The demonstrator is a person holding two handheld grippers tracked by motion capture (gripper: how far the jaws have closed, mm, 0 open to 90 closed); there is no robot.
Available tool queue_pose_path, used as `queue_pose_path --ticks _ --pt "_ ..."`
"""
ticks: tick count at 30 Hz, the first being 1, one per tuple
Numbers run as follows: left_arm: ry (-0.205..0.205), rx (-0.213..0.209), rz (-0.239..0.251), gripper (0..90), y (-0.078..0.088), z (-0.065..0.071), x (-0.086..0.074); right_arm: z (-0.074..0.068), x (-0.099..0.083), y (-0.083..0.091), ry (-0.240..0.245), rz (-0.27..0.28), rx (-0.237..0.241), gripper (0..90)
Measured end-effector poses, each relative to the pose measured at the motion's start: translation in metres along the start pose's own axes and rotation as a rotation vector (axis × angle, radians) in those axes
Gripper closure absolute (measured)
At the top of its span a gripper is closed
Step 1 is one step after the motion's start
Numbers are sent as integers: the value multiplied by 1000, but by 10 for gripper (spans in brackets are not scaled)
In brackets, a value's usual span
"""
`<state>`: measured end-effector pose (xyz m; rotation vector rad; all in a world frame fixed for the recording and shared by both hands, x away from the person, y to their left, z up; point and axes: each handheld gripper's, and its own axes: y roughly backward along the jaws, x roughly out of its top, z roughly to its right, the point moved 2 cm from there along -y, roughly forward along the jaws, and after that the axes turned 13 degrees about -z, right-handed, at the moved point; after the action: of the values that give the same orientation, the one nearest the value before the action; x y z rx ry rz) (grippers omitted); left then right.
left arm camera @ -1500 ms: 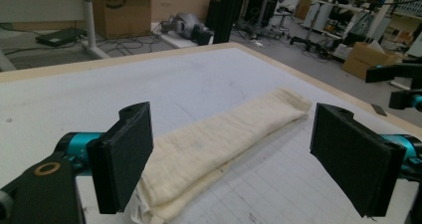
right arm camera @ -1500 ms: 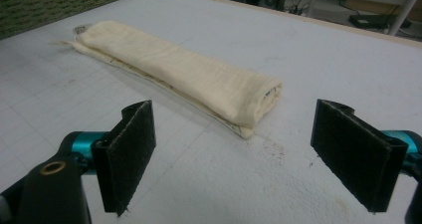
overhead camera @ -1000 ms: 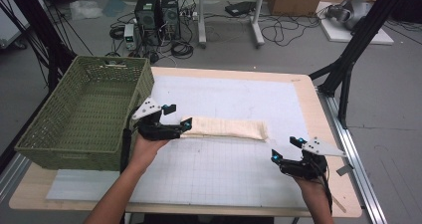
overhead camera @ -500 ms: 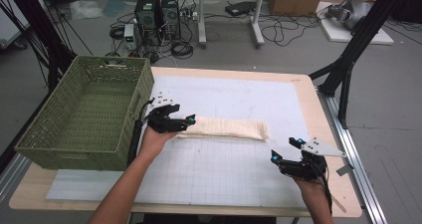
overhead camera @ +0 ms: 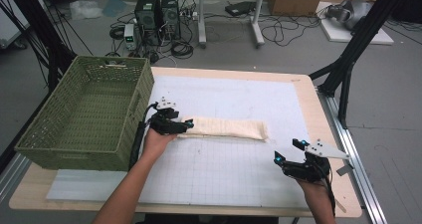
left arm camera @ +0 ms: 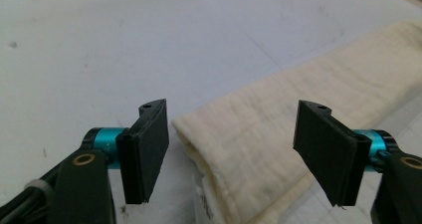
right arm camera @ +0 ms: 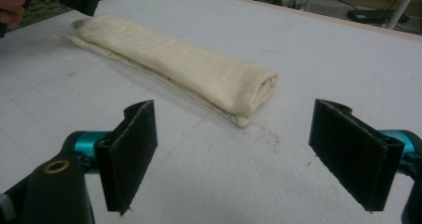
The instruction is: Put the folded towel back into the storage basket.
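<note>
Left gripper (overhead camera: 175, 126) at the end of the folded cream cloth roll (overhead camera: 226, 128)

Its fingers stand apart around the roll's left end, long axis running rightward; right gripper (overhead camera: 290, 152), fingers apart too, waits well away.

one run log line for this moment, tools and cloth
left tool: open, straddling near end of folded cloth | right tool: open, off cloth, facing its other end | basket: left of cloth

Cream cloth (overhead camera: 226, 128), green basket (overhead camera: 84, 114), white gridded mat (overhead camera: 224, 169)
</note>
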<state>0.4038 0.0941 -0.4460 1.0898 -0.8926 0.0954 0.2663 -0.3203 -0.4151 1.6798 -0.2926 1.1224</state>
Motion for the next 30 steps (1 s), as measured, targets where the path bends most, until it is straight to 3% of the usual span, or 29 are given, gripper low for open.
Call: queue_pose_path --ticks 6,7,8,13,18,20,24,26,30 --pt "-21 19 -73 348 -7 3 -4 -1 0 -2 3 -9 4 174" --pt "-29 20 -79 393 -8 4 -4 -1 0 -2 -1 -14 4 174" --pt "-71 29 -105 429 -9 6 -5 -1 0 -2 0 -13 4 174" --pt "-108 34 -120 549 -10 10 -6 0 -1 -2 -2 -15 3 174" --pt "-157 14 -126 788 -10 17 -6 -1 0 -4 6 -15 5 174" --pt "-173 24 -126 808 -10 19 -6 -1 0 -5 8 -19 7 174" --pt "-138 -7 -103 819 -7 16 -6 -1 1 -6 6 -20 6 174" --pt "-140 -12 -96 820 -6 15 -6 0 2 -8 6 -14 2 173" --pt "-126 -33 -38 817 0 17 -6 2 7 -11 10 -3 -2 151"
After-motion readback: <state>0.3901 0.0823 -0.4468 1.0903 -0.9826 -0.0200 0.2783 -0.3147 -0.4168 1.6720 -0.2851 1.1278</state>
